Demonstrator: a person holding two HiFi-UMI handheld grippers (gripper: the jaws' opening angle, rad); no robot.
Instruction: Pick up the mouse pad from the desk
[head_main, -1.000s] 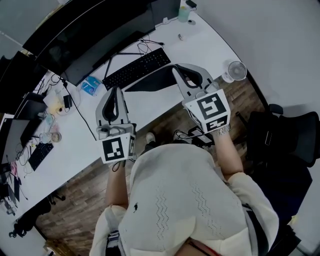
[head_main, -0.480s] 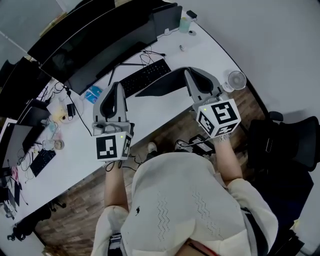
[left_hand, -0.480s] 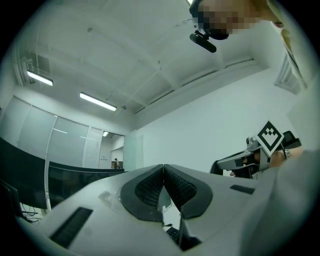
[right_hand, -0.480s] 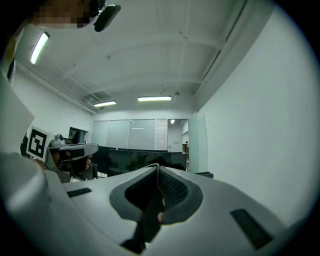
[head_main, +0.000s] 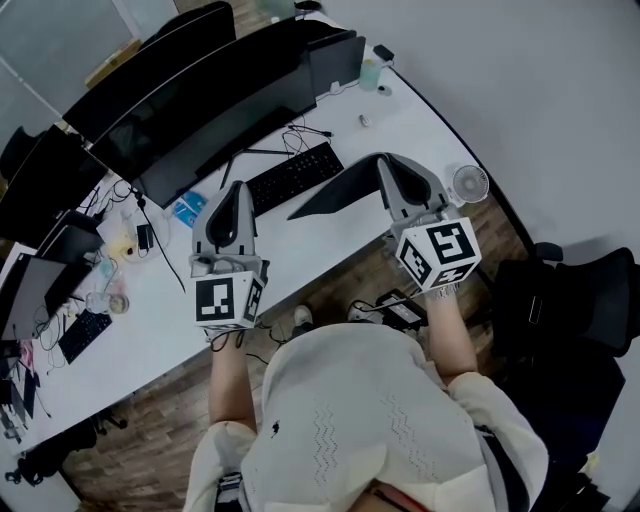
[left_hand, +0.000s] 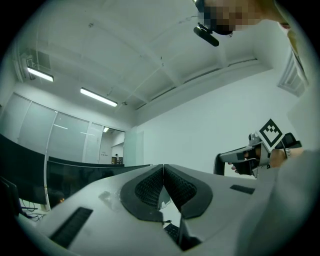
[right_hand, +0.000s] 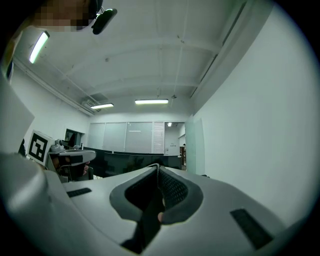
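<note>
Two claws (head_main: 238, 192) (head_main: 386, 166), one mouse pad (head_main: 335, 190), one small fan (head_main: 468, 183), one person (head_main: 370, 420).

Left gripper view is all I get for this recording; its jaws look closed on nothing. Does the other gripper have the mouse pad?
Observer: Yes. The right gripper is shut on the thin black mouse pad, seen edge-on between its jaws in the right gripper view.
Reviewer: Where is it relative to the desk?
Observer: In the head view the pad juts sideways from that gripper over the white curved desk, next to the black keyboard. Whether a corner touches the desk I cannot tell.
</note>
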